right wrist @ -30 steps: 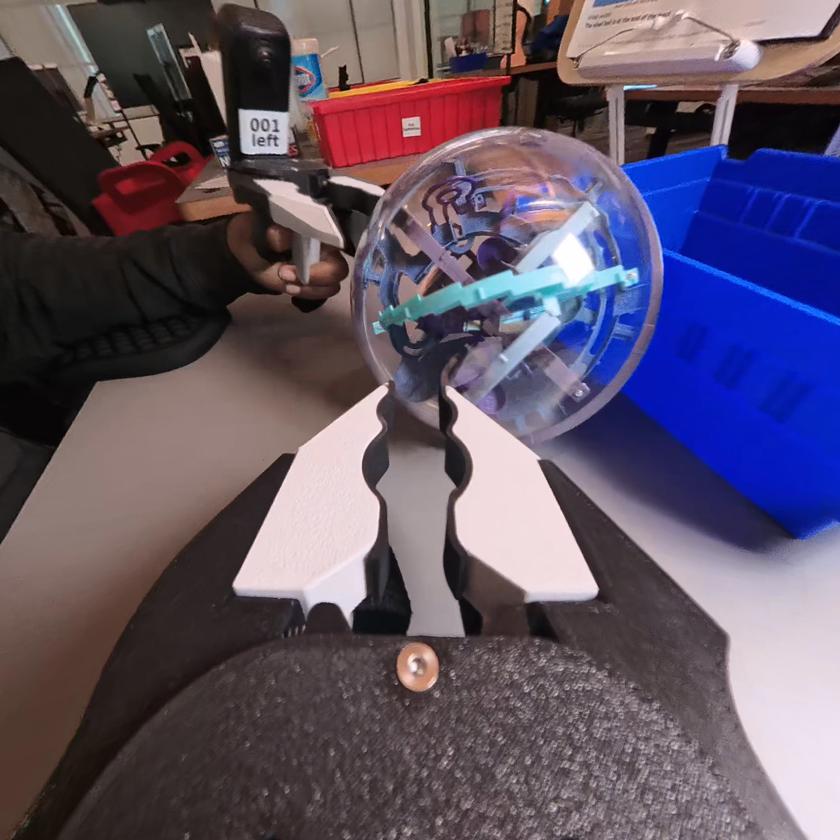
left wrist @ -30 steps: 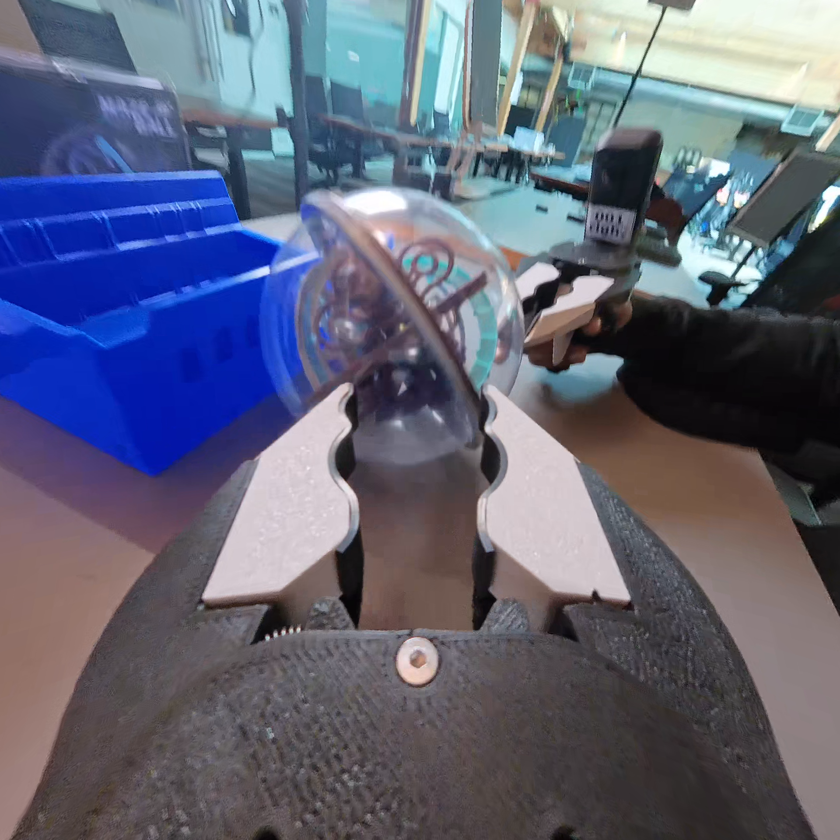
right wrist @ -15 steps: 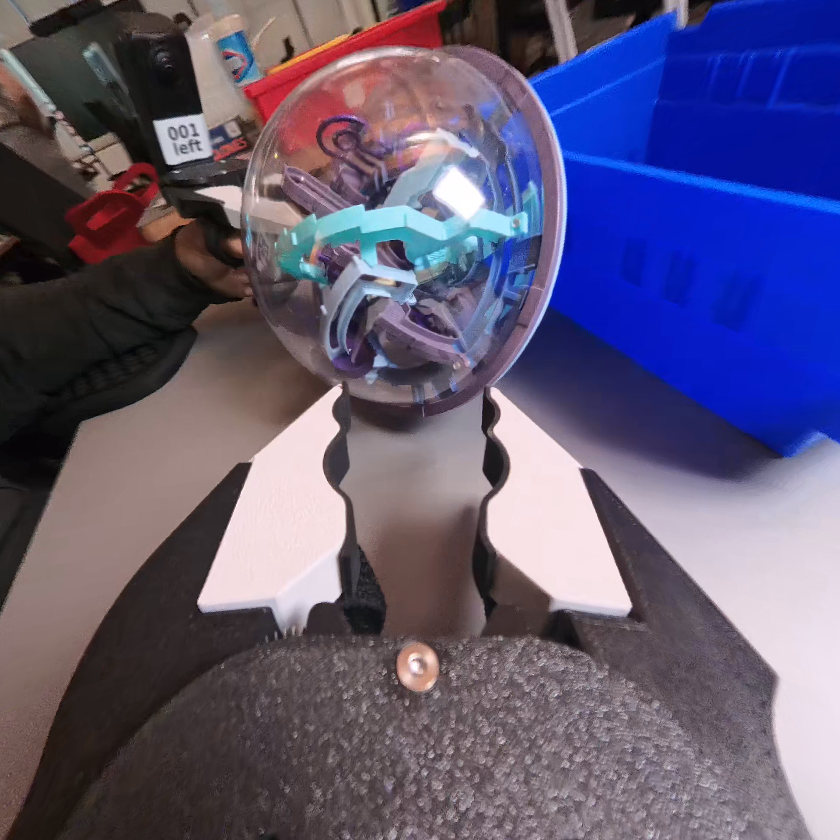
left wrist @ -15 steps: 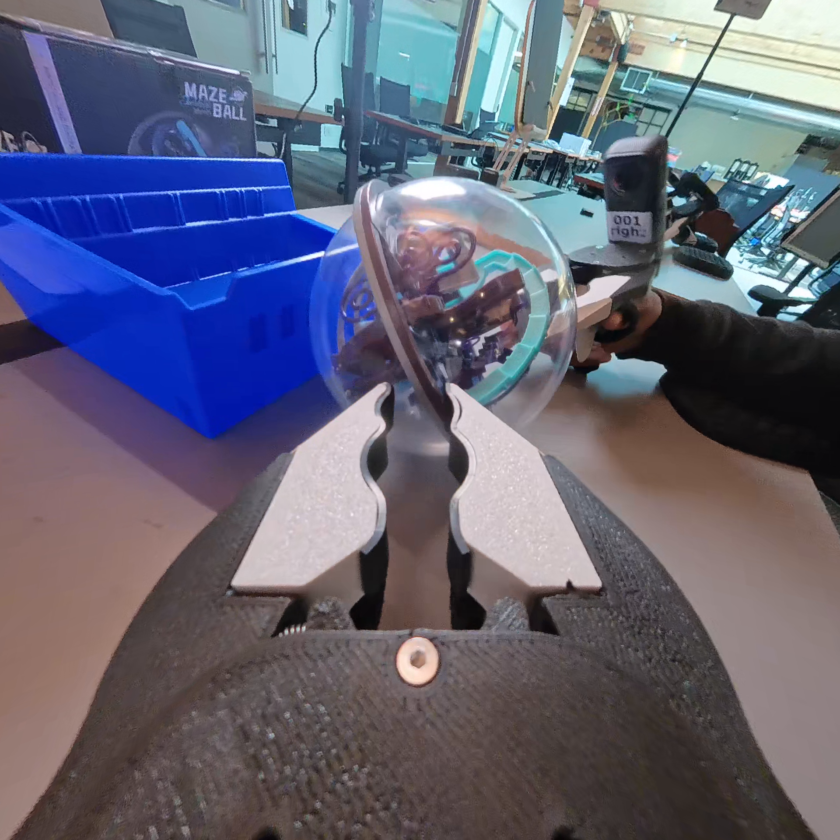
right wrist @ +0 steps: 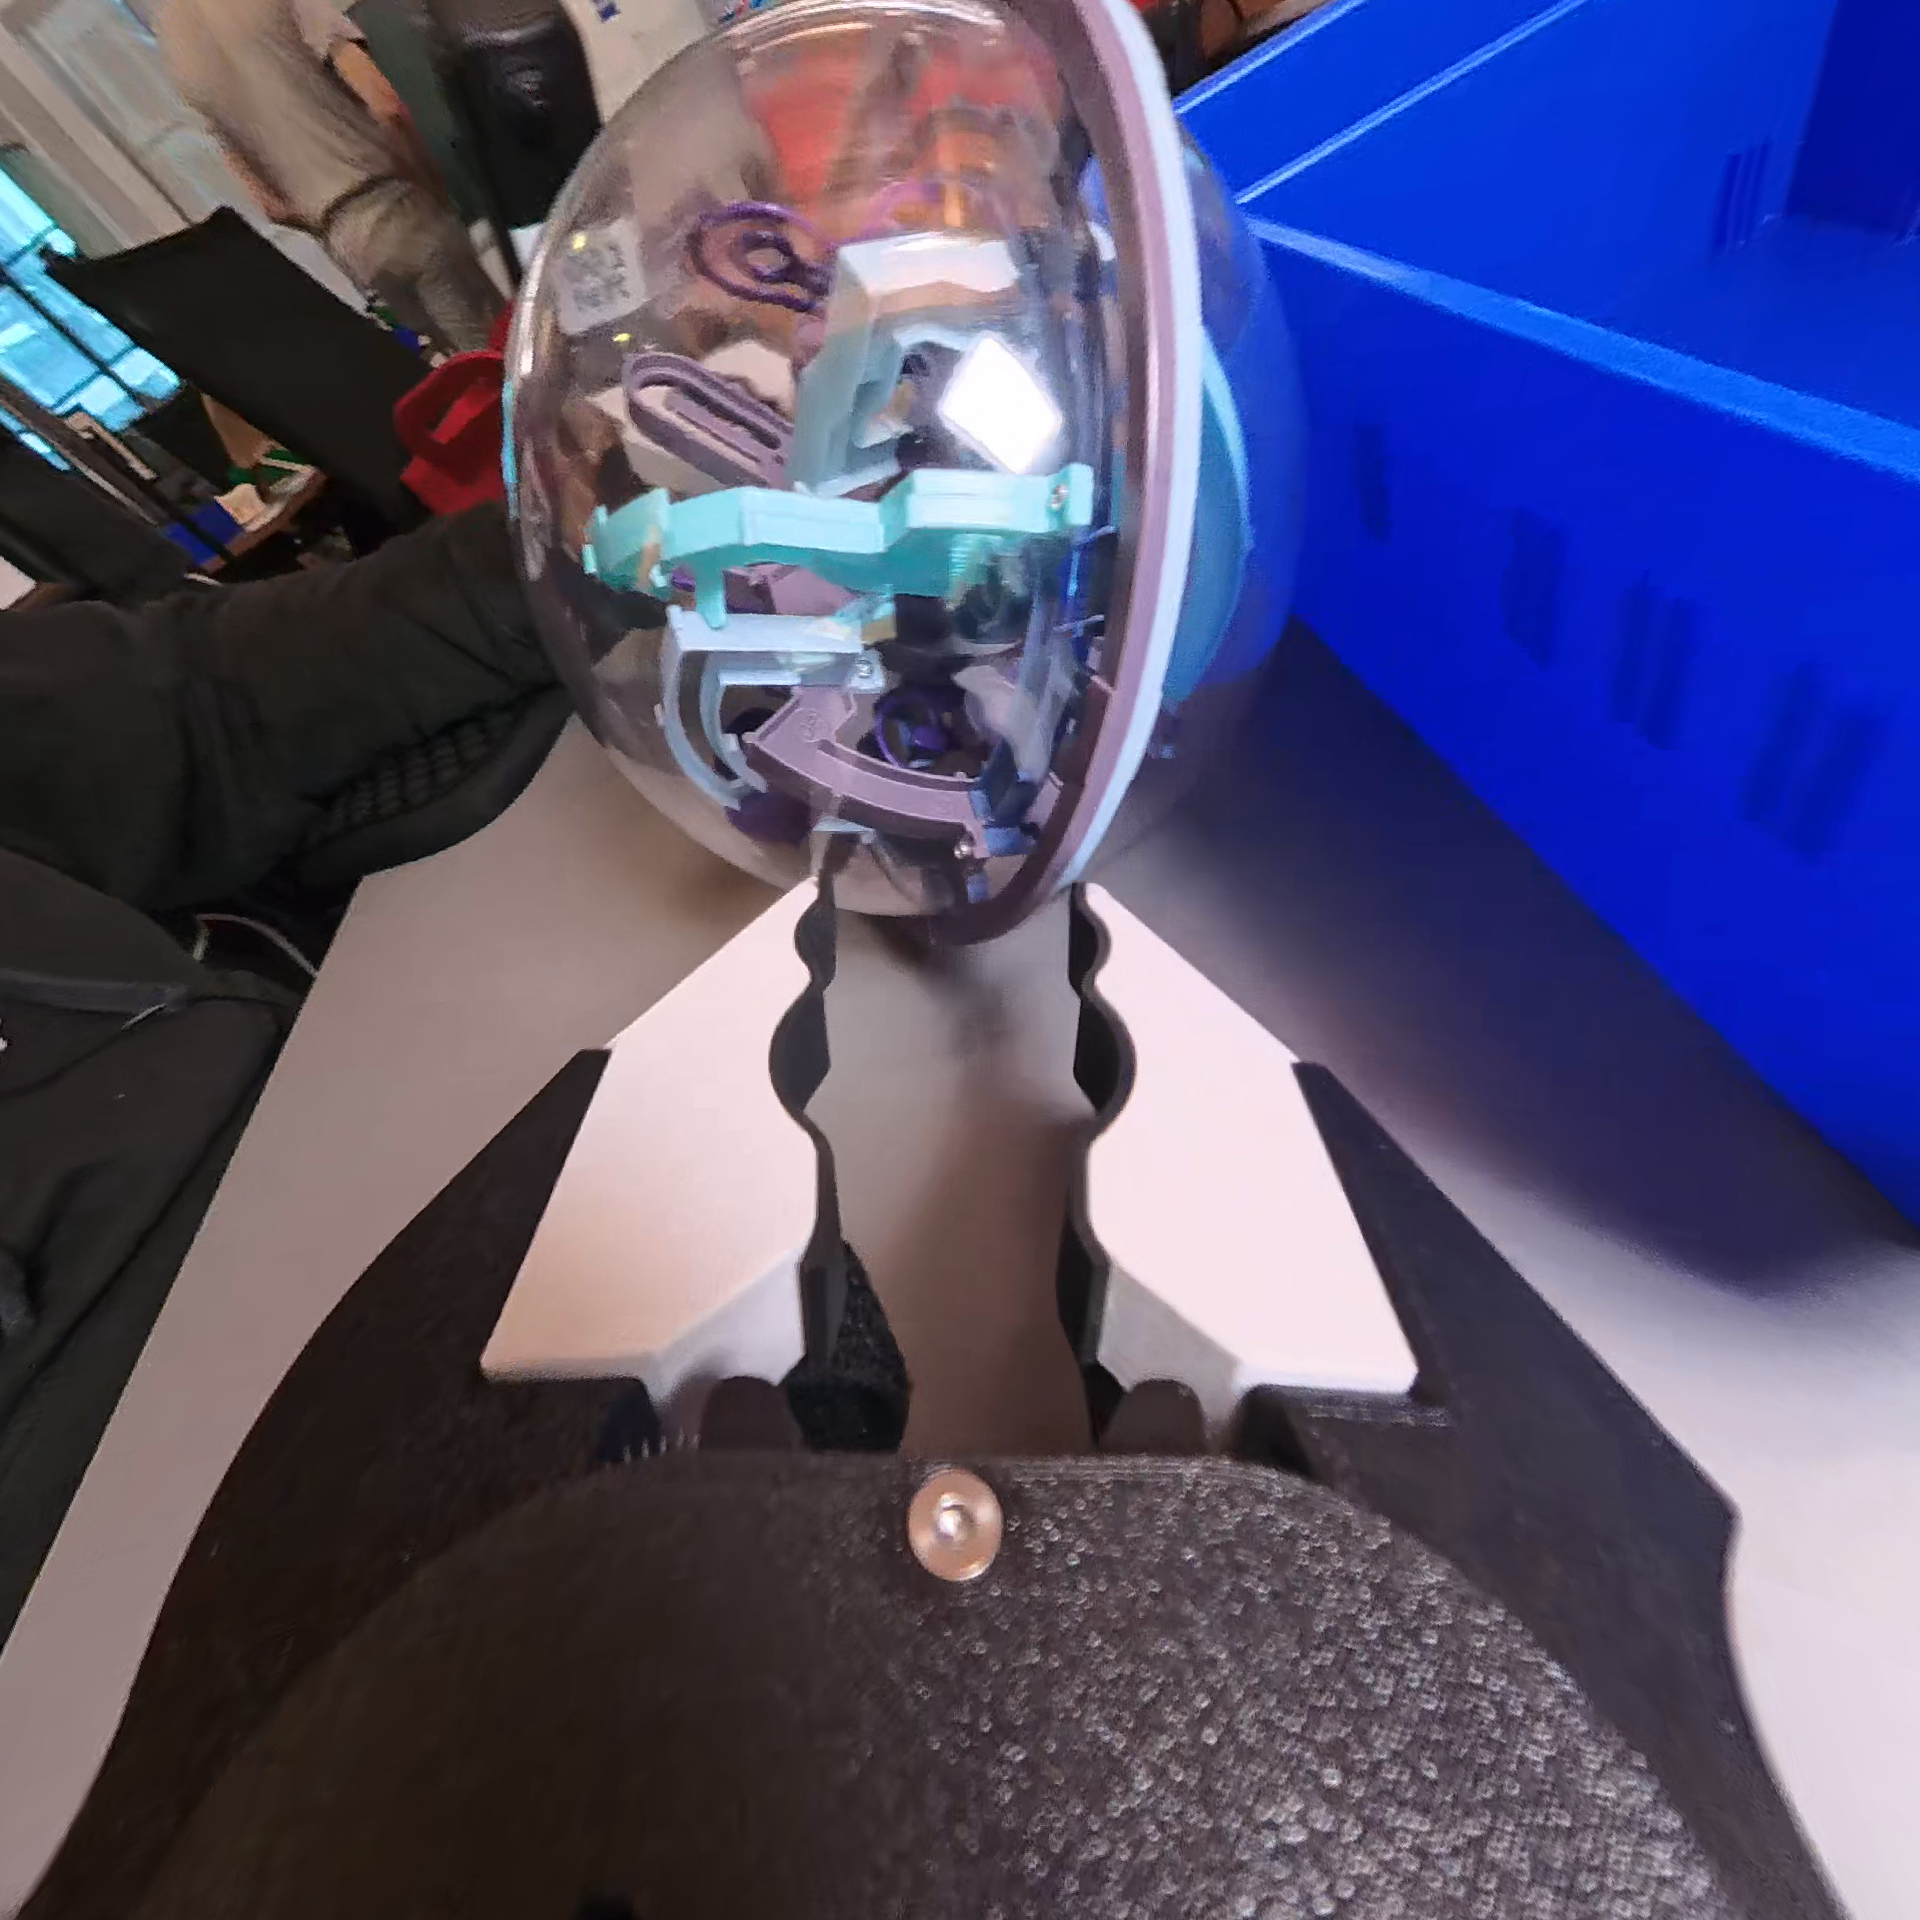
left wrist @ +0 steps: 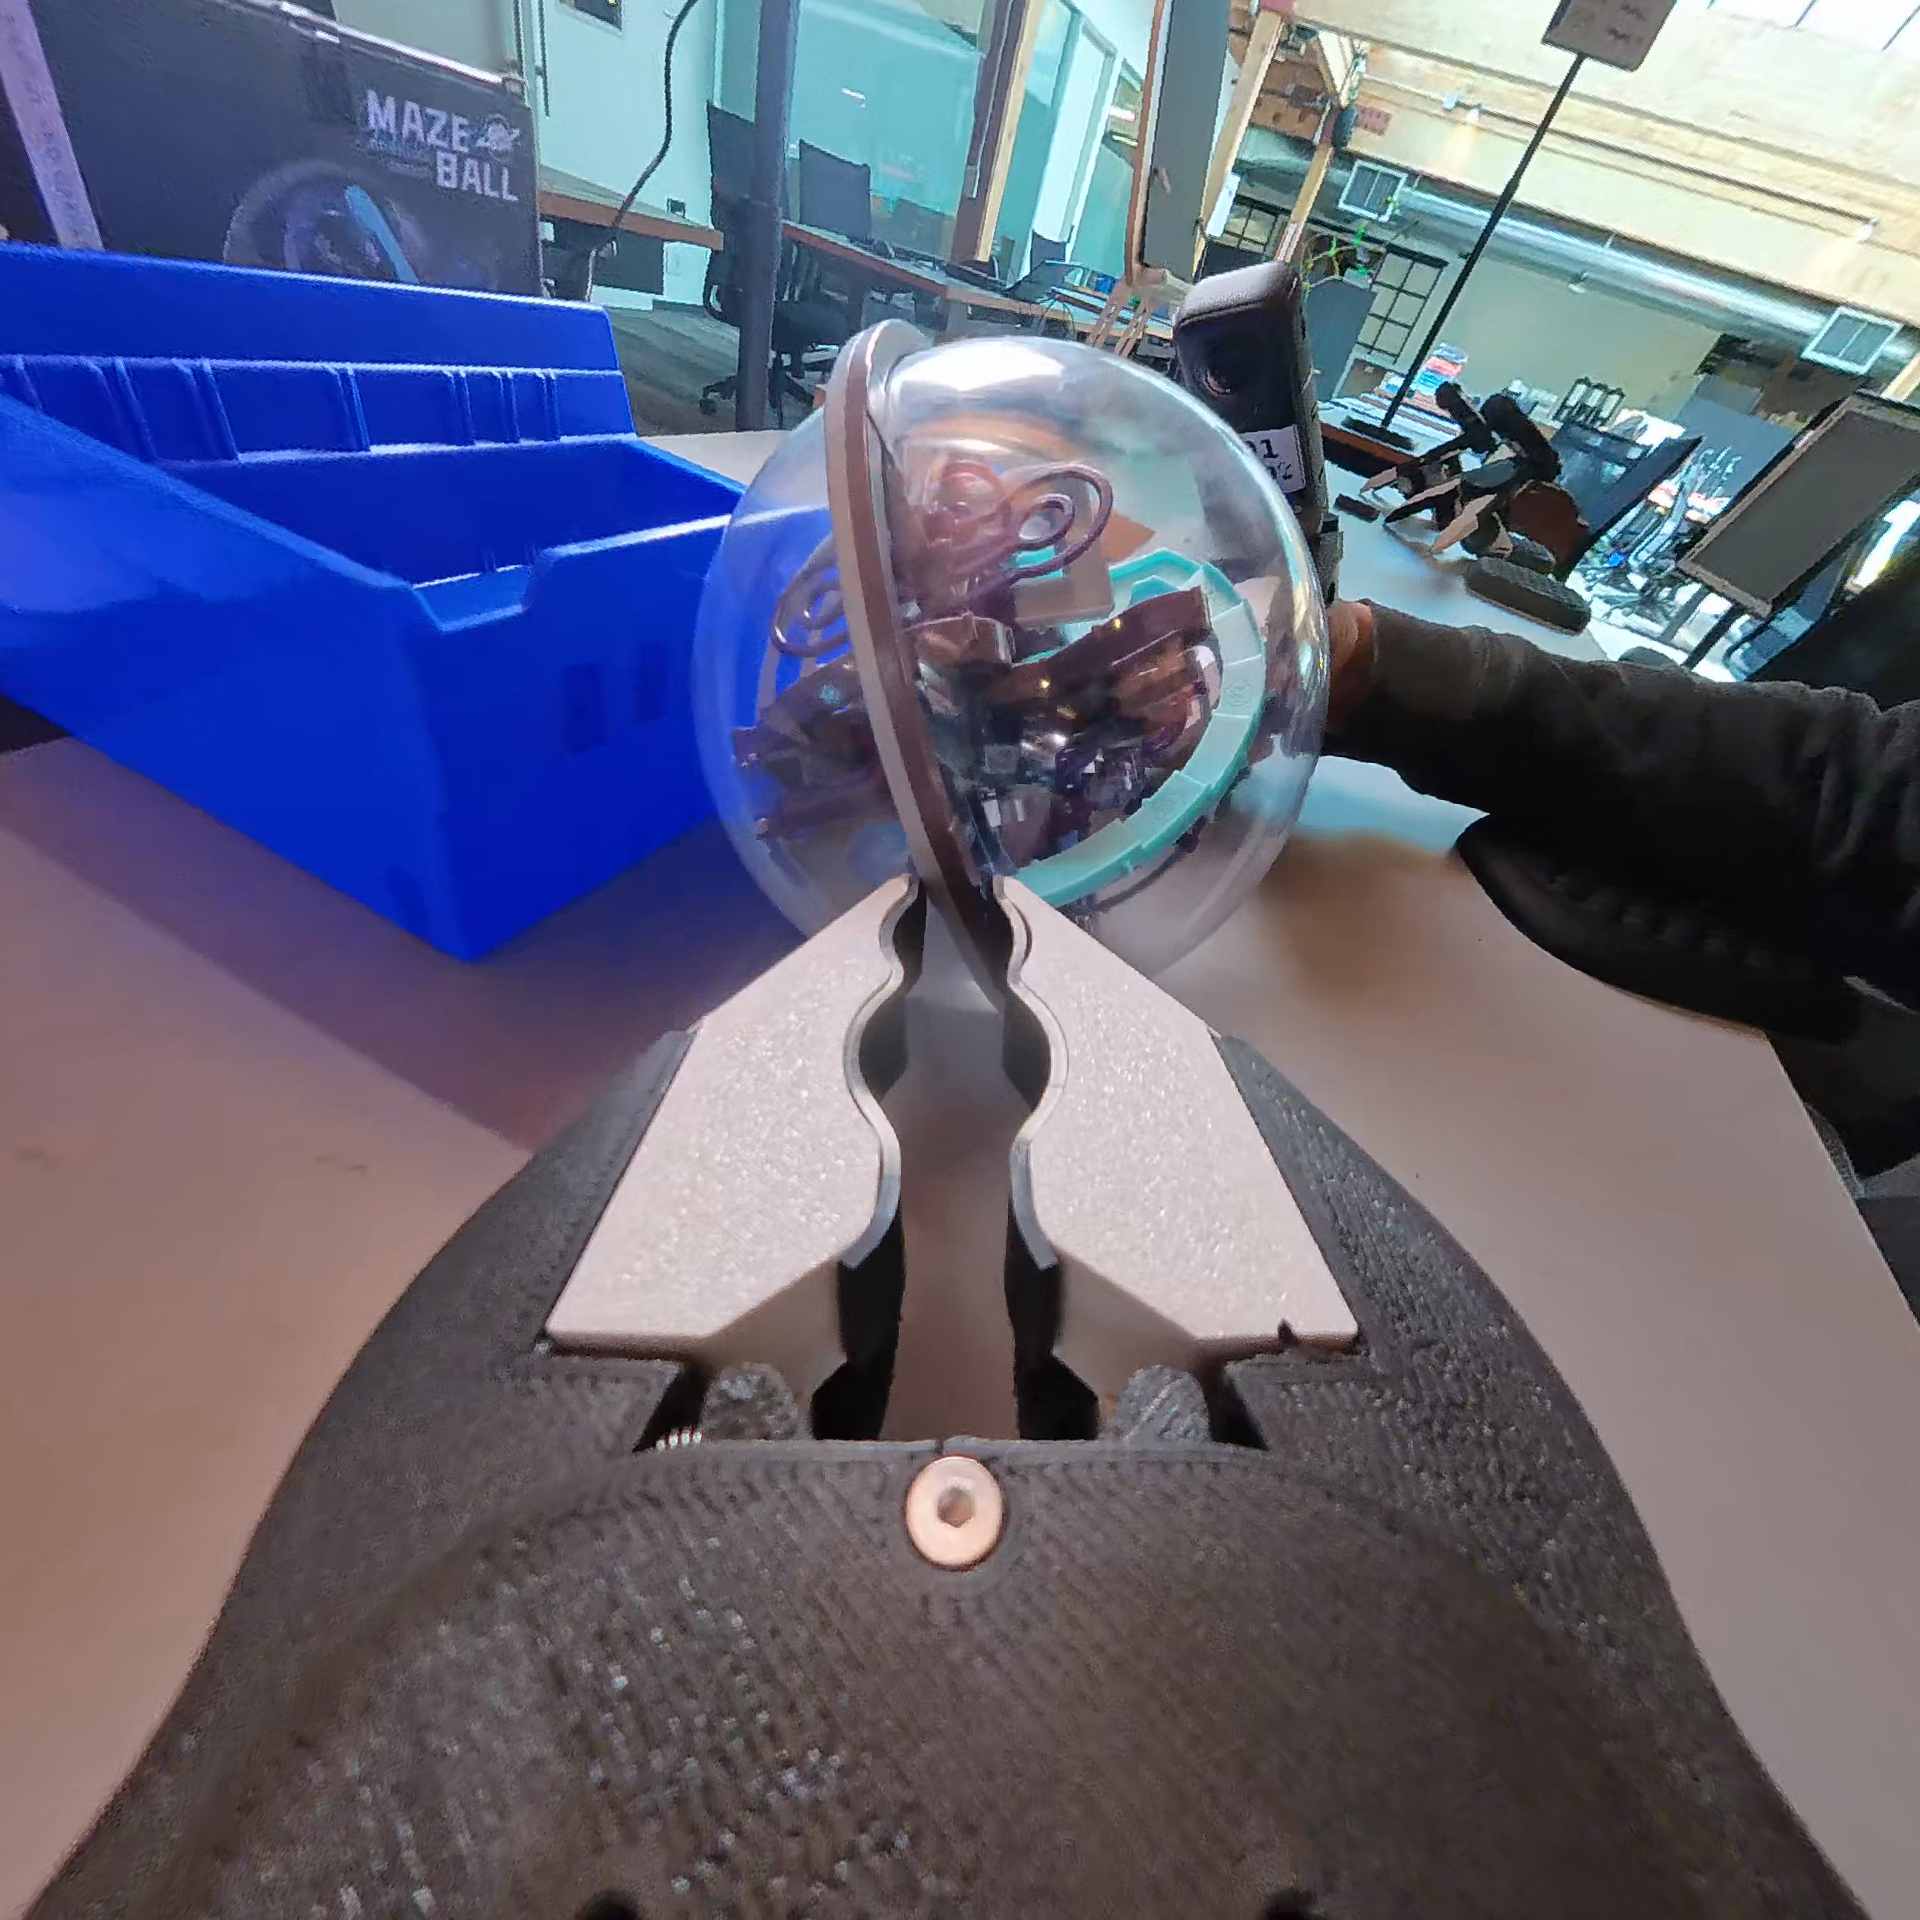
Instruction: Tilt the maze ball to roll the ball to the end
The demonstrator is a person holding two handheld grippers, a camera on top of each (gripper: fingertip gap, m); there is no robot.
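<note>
Since the earlier frames the maze ball (left wrist: 1013, 665) had been turned, its purple seam ring swinging from a slant to nearly upright, and the right gripper (right wrist: 945, 904) had widened its jaws. The left gripper (left wrist: 961, 894) had its jaws closed narrowly onto the seam ring at the sphere's underside, pinching it. On the right, the jaws stood spread under the sphere, seemingly cradling it rather than clamping. The sphere hung above the tabletop (left wrist: 260, 1039), between the two tools. Tilting looked to be midway; the small rolling ball could not be made out among the teal and purple tracks, so progress toward the end was unclear. A blue bin (left wrist: 343, 623) stood just beside the sphere, limiting swing that way, with a dark box (left wrist: 281, 135) behind it.
</note>
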